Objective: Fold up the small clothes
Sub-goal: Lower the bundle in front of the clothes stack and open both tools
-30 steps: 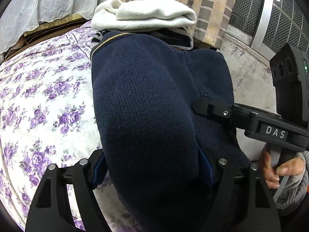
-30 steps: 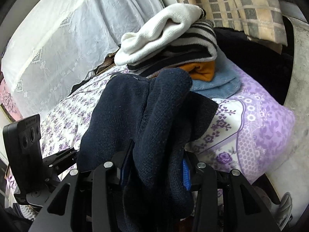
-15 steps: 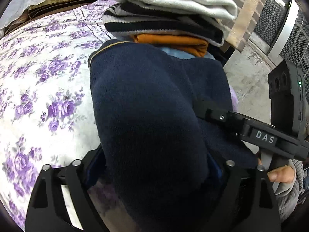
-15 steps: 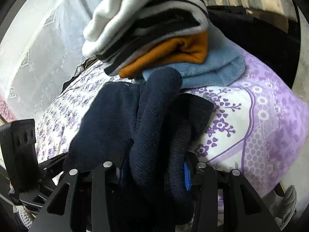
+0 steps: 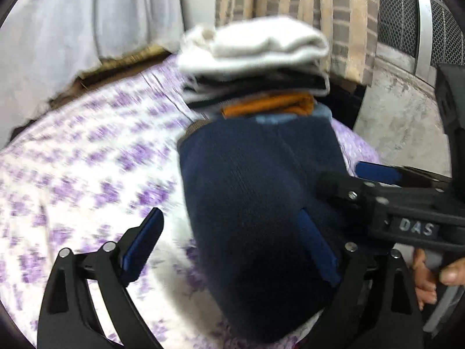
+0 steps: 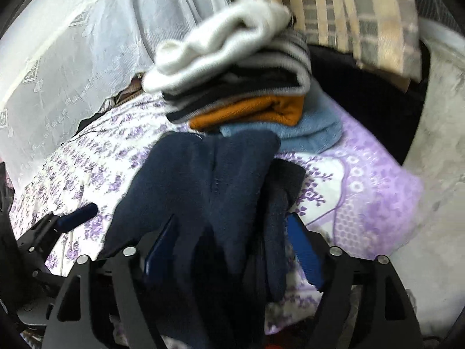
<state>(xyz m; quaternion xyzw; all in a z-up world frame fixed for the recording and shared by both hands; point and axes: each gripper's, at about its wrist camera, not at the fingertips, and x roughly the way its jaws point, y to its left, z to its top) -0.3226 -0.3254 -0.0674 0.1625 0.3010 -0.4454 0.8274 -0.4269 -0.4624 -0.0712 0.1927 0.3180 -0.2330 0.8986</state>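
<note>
A folded navy knit garment [image 5: 258,203] lies on the floral bedspread [image 5: 87,174], in front of a stack of folded clothes [image 5: 255,67]. My left gripper [image 5: 229,238] is open, its jaws wide apart, with the garment's near end between them. In the right wrist view the same navy garment [image 6: 209,186] runs between the fingers of my right gripper [image 6: 232,247], which is open too, with its blue pads off the cloth. The right gripper also shows in the left wrist view [image 5: 377,180], at the garment's right edge.
The stack [image 6: 232,81] has a white piece on top, then striped, orange and light blue ones. A checked cushion [image 6: 348,8] leans behind it. A white lace curtain [image 6: 72,58] hangs at the left. A concrete ledge [image 5: 401,116] runs along the right of the bed.
Both grippers have opened and let go of the navy garment, which now rests on the bed. Both views have pulled back from the stack.
</note>
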